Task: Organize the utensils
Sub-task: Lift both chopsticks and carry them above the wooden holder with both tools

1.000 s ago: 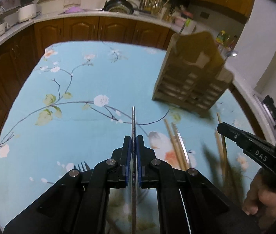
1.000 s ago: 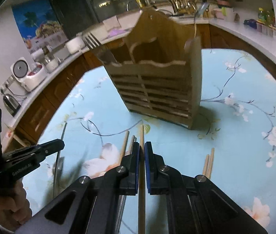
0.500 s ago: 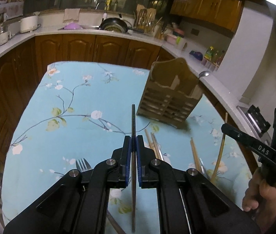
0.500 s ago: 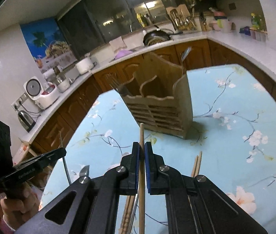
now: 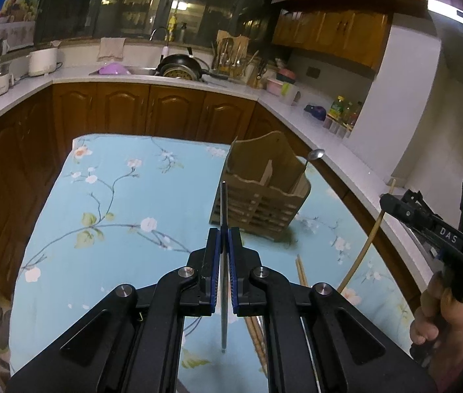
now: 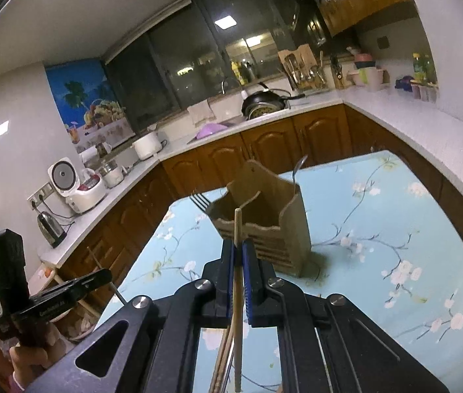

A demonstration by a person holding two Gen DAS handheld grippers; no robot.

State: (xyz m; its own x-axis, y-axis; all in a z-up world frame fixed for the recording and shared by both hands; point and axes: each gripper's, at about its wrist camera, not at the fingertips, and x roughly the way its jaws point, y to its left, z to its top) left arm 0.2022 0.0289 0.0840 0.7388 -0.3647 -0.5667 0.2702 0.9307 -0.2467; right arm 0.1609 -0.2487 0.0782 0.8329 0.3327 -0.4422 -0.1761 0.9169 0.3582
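Both jaws stay clamped: left gripper (image 5: pixel 224 240) on a metal rod (image 5: pixel 223 203), right gripper (image 6: pixel 238 252) on a chopstick (image 6: pixel 238 226); both have risen above the table (image 5: pixel 116 196), nearer the wooden holder (image 5: pixel 260 193).

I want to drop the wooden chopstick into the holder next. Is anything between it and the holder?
Nothing visible blocks it. The right tool holds the wooden chopstick above the table, and only open air lies between it and the wooden holder. A fork and spoon already stand at the holder's outer ends.
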